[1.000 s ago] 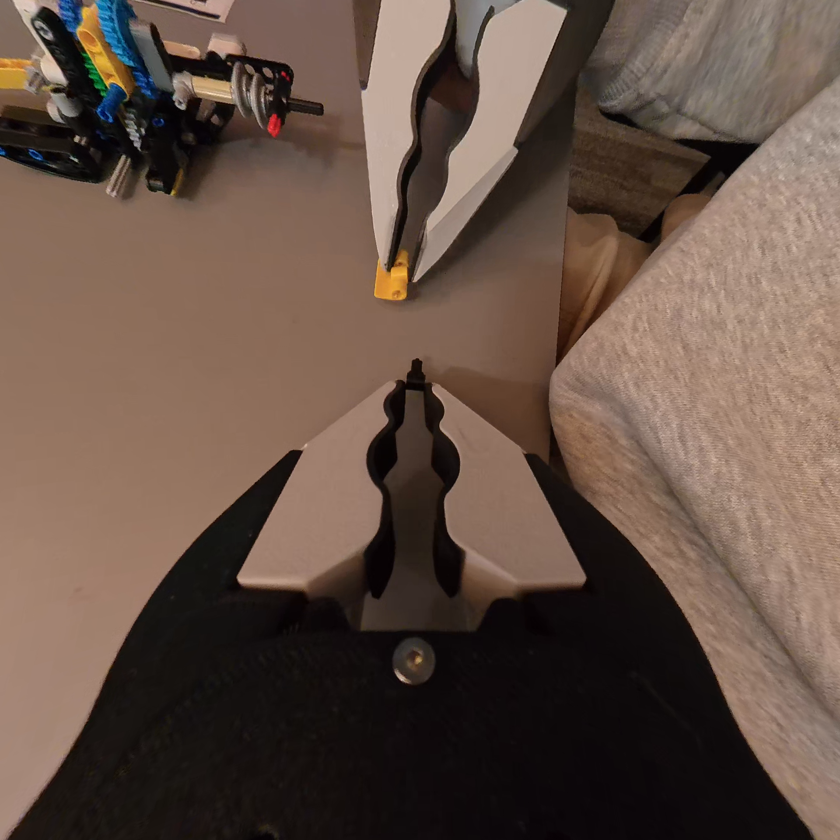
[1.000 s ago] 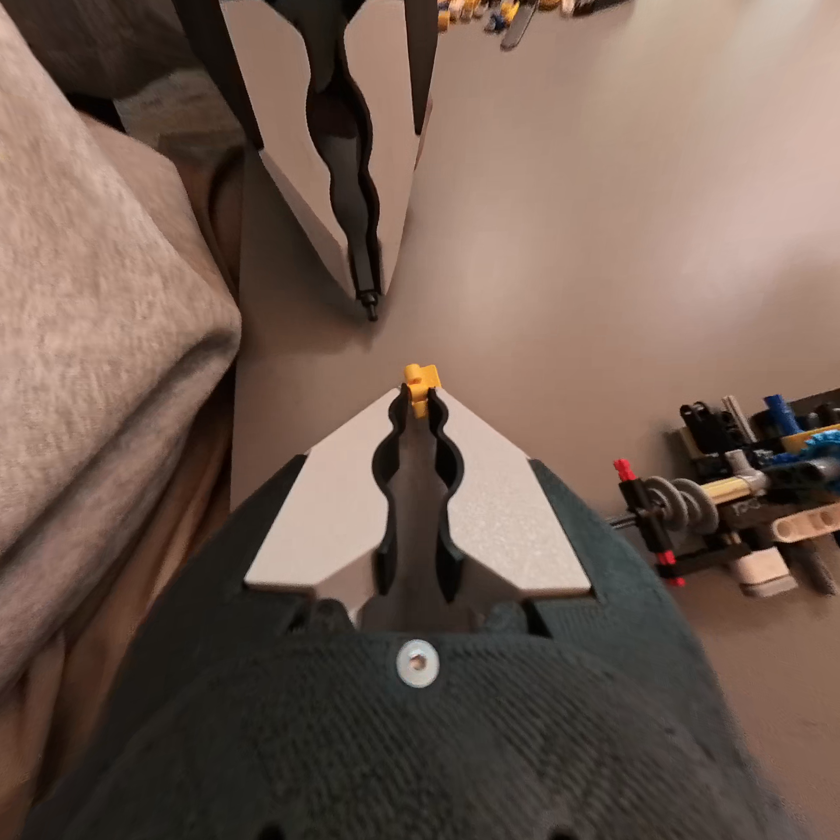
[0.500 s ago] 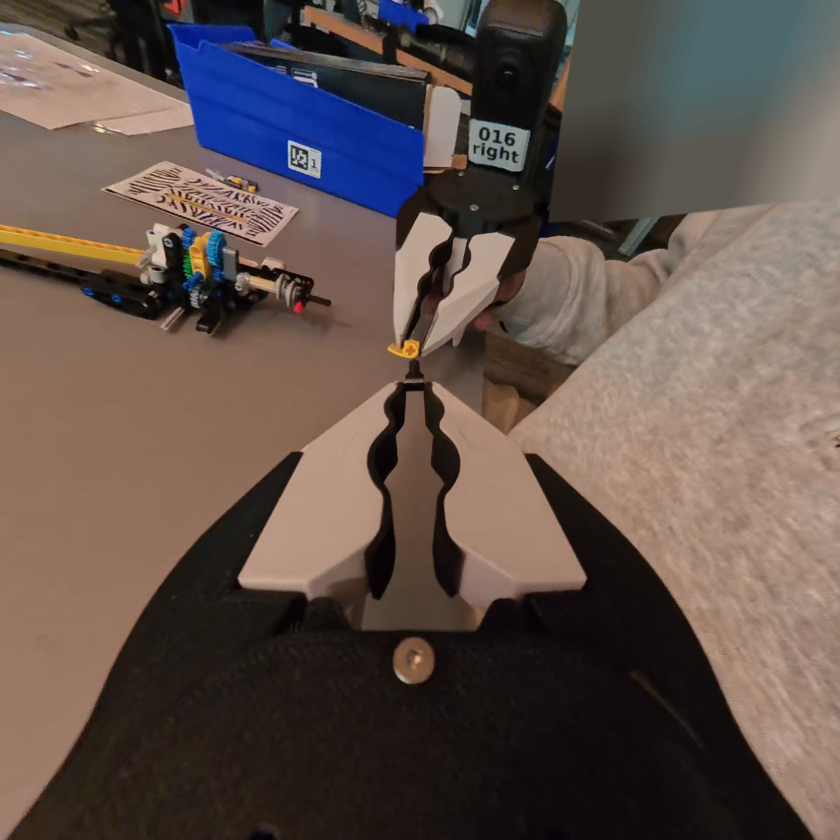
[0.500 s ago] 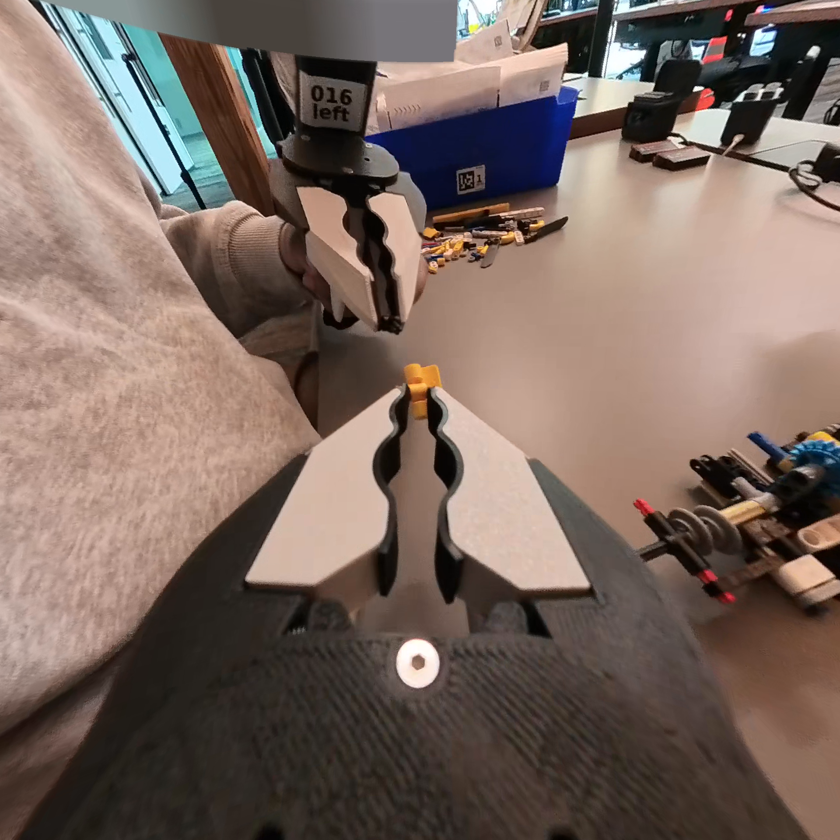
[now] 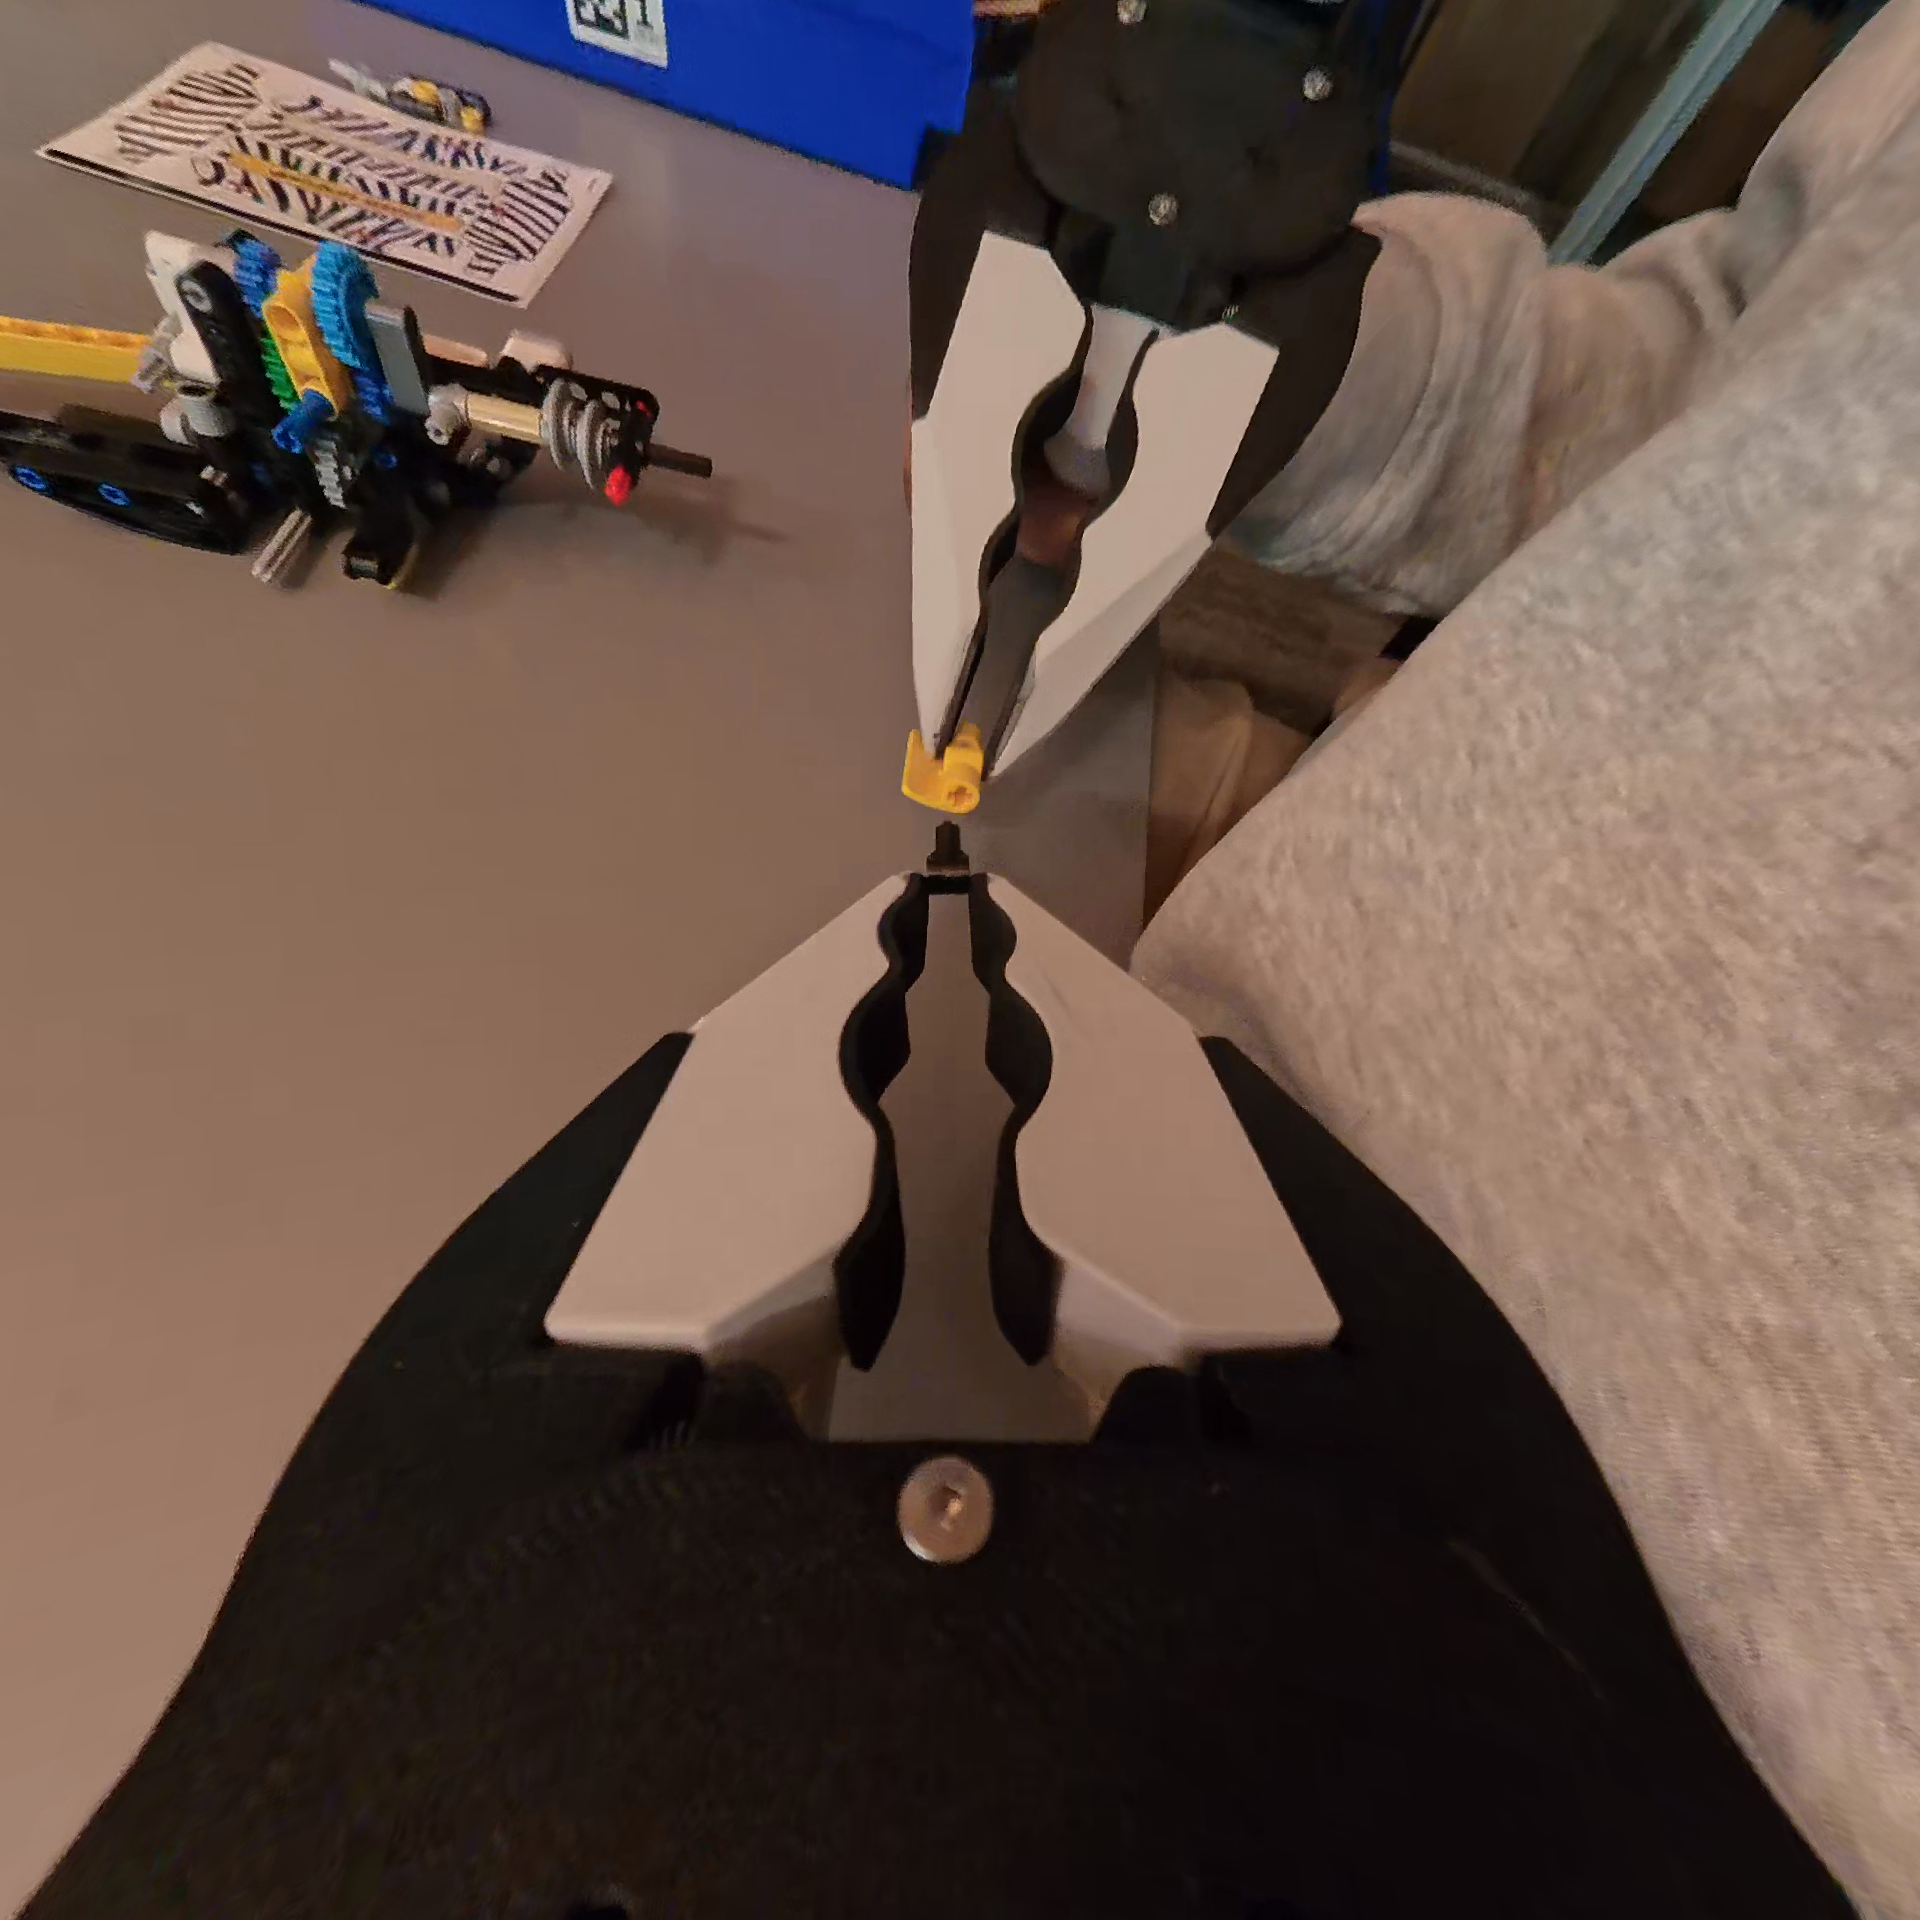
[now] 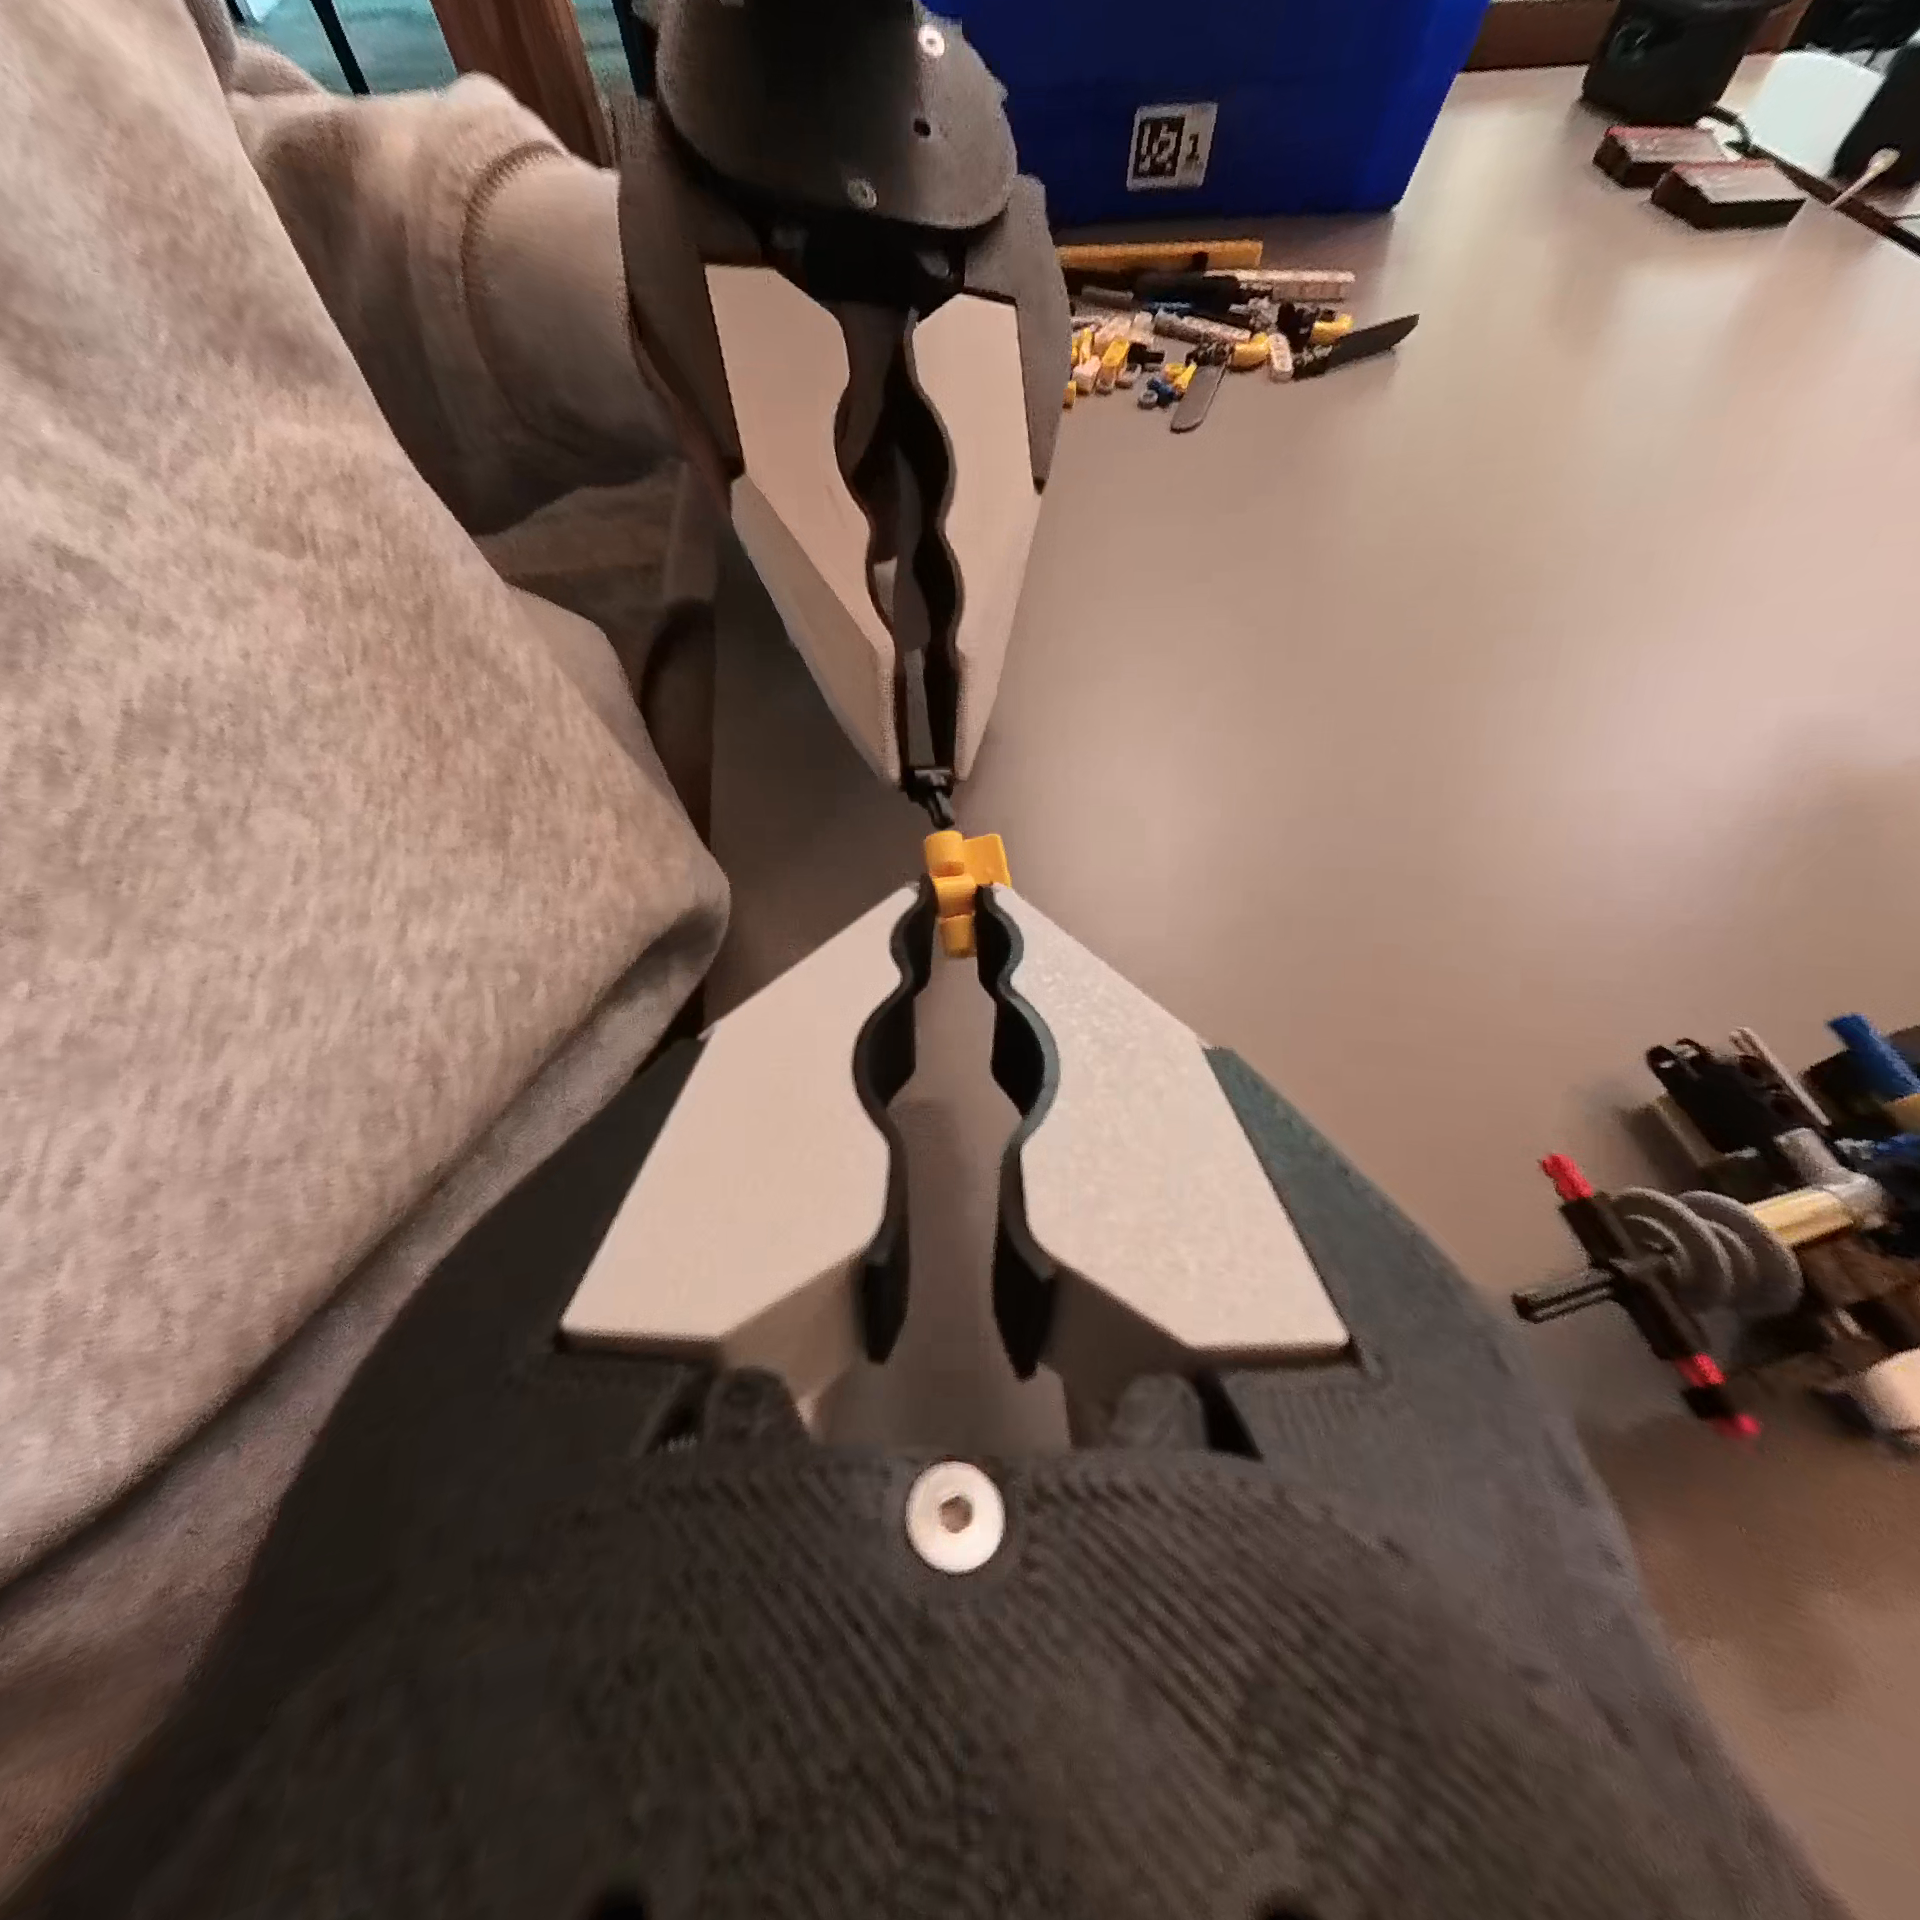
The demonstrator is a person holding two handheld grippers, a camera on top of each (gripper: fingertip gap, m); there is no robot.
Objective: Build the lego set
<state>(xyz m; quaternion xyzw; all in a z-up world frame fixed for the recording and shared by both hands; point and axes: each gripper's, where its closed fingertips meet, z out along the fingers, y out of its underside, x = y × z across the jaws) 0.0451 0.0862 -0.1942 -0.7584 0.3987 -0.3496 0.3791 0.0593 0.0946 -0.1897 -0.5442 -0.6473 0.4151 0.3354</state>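
With both tools held tip to tip over the table (image 5: 520, 935), your partial Technic build (image 5: 343, 416) sits far left w/ sticker sheet (image 5: 332, 171) behind it. Center: your left gripper (image 5: 945, 883) is clamped on a black pin (image 5: 947, 844), pin tip just short of the yellow connector (image 5: 940, 774) pinched in your right gripper (image 6: 961, 896). Right side: grey sleeve (image 5: 1558, 935). Loose parts (image 6: 1195, 332) lie by the blue bin (image 6: 1226, 94).

Right gripper (image 6: 954, 904) pinching yellow connector (image 6: 961, 878) at tips. Left gripper (image 6: 928, 774) opposite, gripping black pin (image 6: 932, 795); pin tip just short of connector. Grey desk (image 6: 1455, 675) beneath. Partly built model (image 6: 1766, 1216) at right; loose pieces (image 6: 1216, 327) before blue bin (image 6: 1247, 94).
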